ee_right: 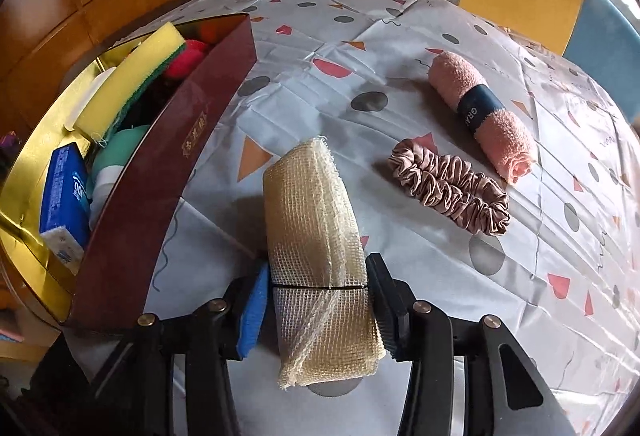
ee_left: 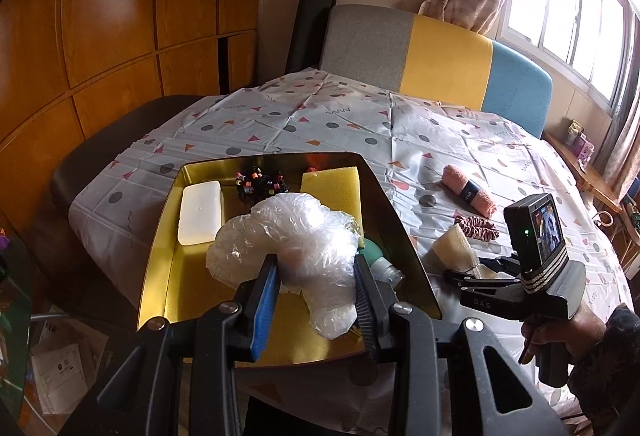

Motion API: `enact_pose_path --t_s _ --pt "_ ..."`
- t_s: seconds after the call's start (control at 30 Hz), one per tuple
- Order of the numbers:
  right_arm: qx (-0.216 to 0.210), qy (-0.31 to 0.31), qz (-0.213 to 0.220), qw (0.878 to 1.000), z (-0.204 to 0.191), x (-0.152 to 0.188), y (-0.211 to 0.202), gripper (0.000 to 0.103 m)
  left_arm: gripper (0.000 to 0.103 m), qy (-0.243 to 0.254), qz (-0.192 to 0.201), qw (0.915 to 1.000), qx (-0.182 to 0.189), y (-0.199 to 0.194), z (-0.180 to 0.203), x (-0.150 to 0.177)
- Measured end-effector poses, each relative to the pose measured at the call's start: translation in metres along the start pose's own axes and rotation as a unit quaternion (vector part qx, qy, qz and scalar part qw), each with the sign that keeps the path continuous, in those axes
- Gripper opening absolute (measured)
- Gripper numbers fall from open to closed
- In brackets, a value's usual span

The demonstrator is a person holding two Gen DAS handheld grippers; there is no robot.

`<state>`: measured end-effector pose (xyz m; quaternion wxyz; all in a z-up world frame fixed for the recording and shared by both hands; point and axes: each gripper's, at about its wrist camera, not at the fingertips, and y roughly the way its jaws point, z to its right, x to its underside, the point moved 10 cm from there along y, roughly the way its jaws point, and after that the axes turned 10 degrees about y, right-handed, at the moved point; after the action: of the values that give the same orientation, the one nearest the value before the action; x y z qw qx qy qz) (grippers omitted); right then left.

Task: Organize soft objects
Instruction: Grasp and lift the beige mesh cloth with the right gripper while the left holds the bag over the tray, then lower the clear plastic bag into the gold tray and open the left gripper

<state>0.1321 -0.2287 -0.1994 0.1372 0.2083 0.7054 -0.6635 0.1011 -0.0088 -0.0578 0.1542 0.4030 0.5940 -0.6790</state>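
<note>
Two grippers are engaged. The left gripper (ee_left: 316,300) pinches a crumpled plastic bag (ee_left: 292,236) over the gold box (ee_left: 160,220): light, slippery, easily compressed. The right gripper (ee_right: 316,300) clamps a folded mesh cloth (ee_right: 316,236) on the tablecloth (ee_right: 400,276); soft and limp, so grip mid-fold.

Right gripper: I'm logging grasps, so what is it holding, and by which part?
The right gripper is closed on the beige mesh cloth roll, pads at its sides near the black band at the roll's near end, which still lies on the tablecloth.
</note>
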Motion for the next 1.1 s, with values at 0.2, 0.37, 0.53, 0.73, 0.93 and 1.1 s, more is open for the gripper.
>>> enact_pose_path --t_s 0.2,0.37,0.53,0.73,0.93,1.1 --pt "0.002 0.011 0.01 1.0 0.0 0.001 0.0 0.05 0.036 -0.003 -0.008 1.0 0.001 0.006 0.0 0.002" --pt "0.01 0.012 0.024 1.0 0.001 0.002 -0.002 0.05 0.036 -0.005 -0.014 0.9999 0.0 0.01 -0.002 0.003" --pt "0.016 0.012 0.073 0.997 0.001 0.007 -0.007 0.05 0.036 -0.009 -0.019 0.9998 -0.003 0.013 -0.004 0.005" --pt "0.017 0.011 0.096 0.995 0.0 0.007 -0.008 0.049 0.036 -0.015 -0.03 0.9993 -0.013 0.019 -0.012 0.012" --pt "0.012 0.015 0.104 0.994 0.001 0.007 -0.009 0.049 0.036 -0.024 -0.041 0.9986 -0.022 0.026 -0.02 0.016" --pt "0.008 0.018 0.107 0.994 0.001 0.008 -0.01 0.049 0.036 -0.035 -0.047 0.998 -0.023 0.027 -0.028 0.02"
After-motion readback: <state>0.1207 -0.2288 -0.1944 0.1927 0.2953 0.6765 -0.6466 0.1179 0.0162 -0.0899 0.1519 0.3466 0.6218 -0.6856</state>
